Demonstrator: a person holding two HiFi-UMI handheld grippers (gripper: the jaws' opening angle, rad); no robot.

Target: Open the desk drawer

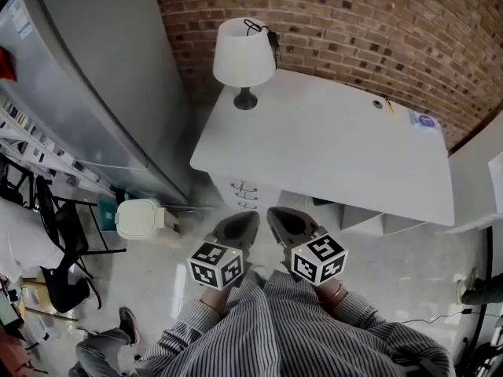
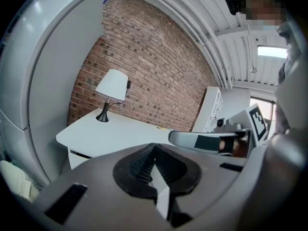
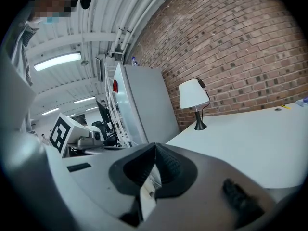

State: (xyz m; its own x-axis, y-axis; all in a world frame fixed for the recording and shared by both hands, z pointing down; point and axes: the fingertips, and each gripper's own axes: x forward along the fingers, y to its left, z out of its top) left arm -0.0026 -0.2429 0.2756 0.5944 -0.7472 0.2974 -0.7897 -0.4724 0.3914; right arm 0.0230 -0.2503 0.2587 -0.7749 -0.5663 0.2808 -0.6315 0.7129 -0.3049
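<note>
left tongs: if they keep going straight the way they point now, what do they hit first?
Probably the drawer fronts: in the head view the shut left tongs aim at their handles, under the desk top. Nothing shows in between, though depth is unclear.

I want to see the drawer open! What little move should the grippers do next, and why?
Probably reach the left gripper toward the top drawer handle. It and the right gripper are shut, empty and short of the desk; the handles lie nearest the left one.
</note>
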